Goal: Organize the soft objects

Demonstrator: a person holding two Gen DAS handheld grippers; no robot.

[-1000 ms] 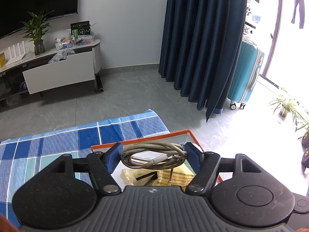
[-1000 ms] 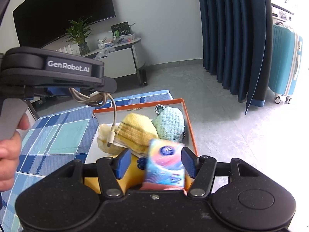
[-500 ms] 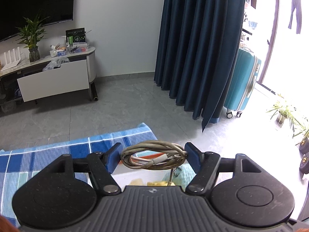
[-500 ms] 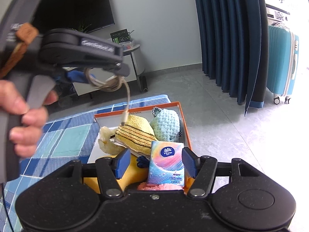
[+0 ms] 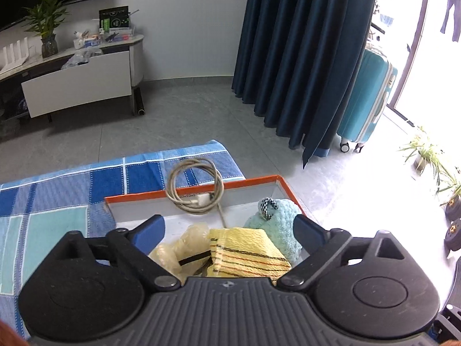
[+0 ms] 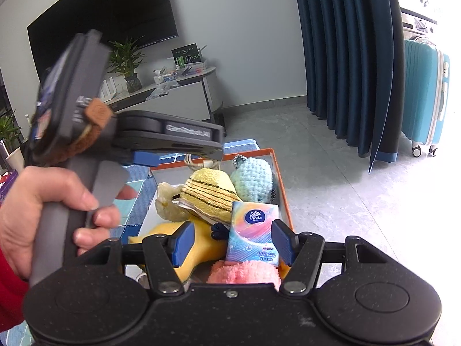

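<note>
An orange-rimmed box (image 5: 201,188) (image 6: 281,178) sits on a blue checked cloth (image 5: 72,196). A coiled grey cable (image 5: 196,186) lies across the box's far rim. In the box are a yellow striped cloth (image 5: 245,252) (image 6: 210,196), a mint crochet toy (image 5: 281,225) (image 6: 253,178), a pale rubbery piece (image 5: 178,248), a tissue pack (image 6: 253,230), a yellow plush (image 6: 198,248) and a pink fluffy thing (image 6: 245,272). My left gripper (image 5: 229,226) is open and empty above the box. My right gripper (image 6: 232,242) is open, with the tissue pack standing loose between its fingers.
A TV stand (image 5: 75,86) with a plant stands by the far wall. Dark blue curtains (image 5: 302,57) and a teal suitcase (image 5: 366,101) are to the right. Potted plants (image 5: 426,155) sit by the window. The floor is grey tile.
My left gripper opened and let the coiled cable drop onto the box's far rim. It also tilted down over the box. My right gripper stayed open over the tissue pack.
</note>
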